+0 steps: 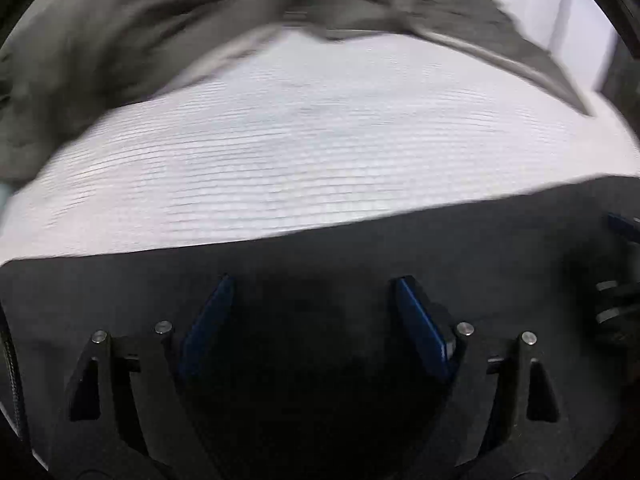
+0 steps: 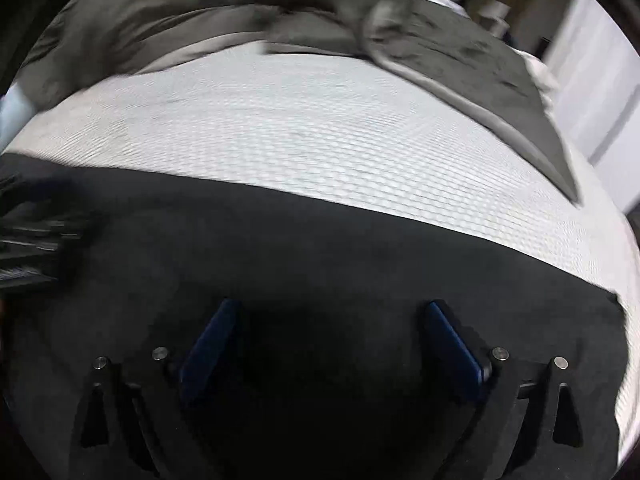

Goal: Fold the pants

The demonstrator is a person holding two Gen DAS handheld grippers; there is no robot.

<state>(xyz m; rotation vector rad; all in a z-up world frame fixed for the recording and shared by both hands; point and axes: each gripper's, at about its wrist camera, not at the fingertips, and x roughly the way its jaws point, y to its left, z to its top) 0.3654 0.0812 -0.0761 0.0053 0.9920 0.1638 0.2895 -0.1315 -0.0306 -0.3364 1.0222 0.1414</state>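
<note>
Both wrist views look forward, low and close over dark pants [image 1: 360,240] toward the shared white mattress [image 2: 300,132].

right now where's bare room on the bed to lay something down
A broad bare band of white sheet runs between the black pants near the grippers and the grey blanket at the far side. It is crowded along that far edge, and the pants fill the near edge under both open grippers.

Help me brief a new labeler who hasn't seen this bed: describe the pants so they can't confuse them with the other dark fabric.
Start from the white textured bed cover. The pants are the flat black cloth on its near side, right under both open grippers. The other dark fabric, a grey-green blanket, lies rumpled along the far side; the pants are darker, smooth and straight-edged.
</note>
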